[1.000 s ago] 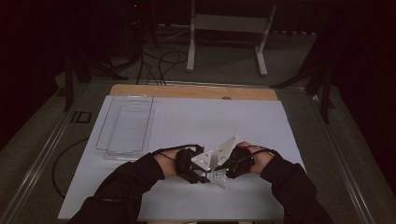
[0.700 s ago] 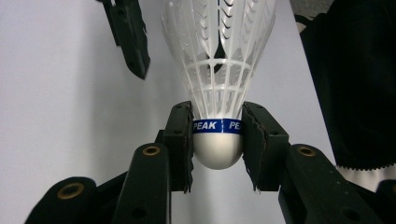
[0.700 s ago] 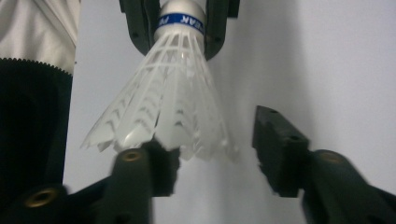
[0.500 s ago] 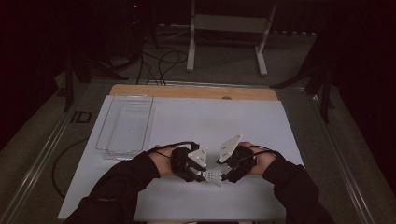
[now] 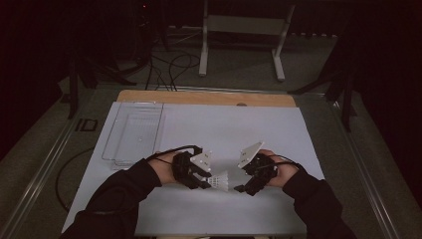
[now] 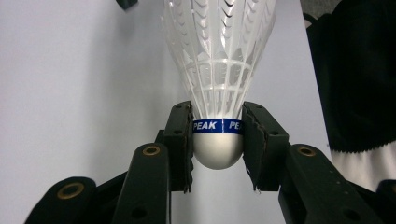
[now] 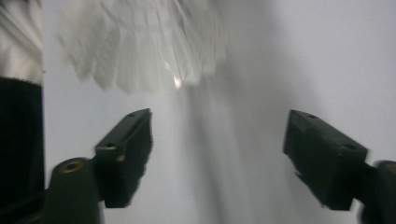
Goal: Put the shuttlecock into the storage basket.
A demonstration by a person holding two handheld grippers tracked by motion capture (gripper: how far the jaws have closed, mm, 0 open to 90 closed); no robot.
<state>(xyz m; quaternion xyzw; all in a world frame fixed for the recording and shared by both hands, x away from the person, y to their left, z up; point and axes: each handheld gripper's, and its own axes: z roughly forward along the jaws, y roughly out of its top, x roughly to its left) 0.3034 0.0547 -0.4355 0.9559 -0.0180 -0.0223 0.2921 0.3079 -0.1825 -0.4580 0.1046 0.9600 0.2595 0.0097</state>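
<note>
clear plastic tray (image 5: pixel 132 132) lay flat, well beyond the fingers | left gripper (image 6: pixel 217 135) clamped the smooth rounded cork of a white shuttlecock (image 6: pixel 218 70), ribbed mesh skirt fanning out past the fingertips | right gripper (image 7: pixel 217 149) gaped wide, holding nothing, blurred skirt just ahead | matte white table (image 5: pixel 239 129)

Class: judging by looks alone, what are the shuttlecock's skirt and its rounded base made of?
Shuttlecock skirt: probably moulded white plastic, since it shows a translucent ribbed lattice. Base: smooth, matt white, maybe foam or plastic; uncertain. A glossy blue band reads PEAK. The left tongs clamp it there.
</note>
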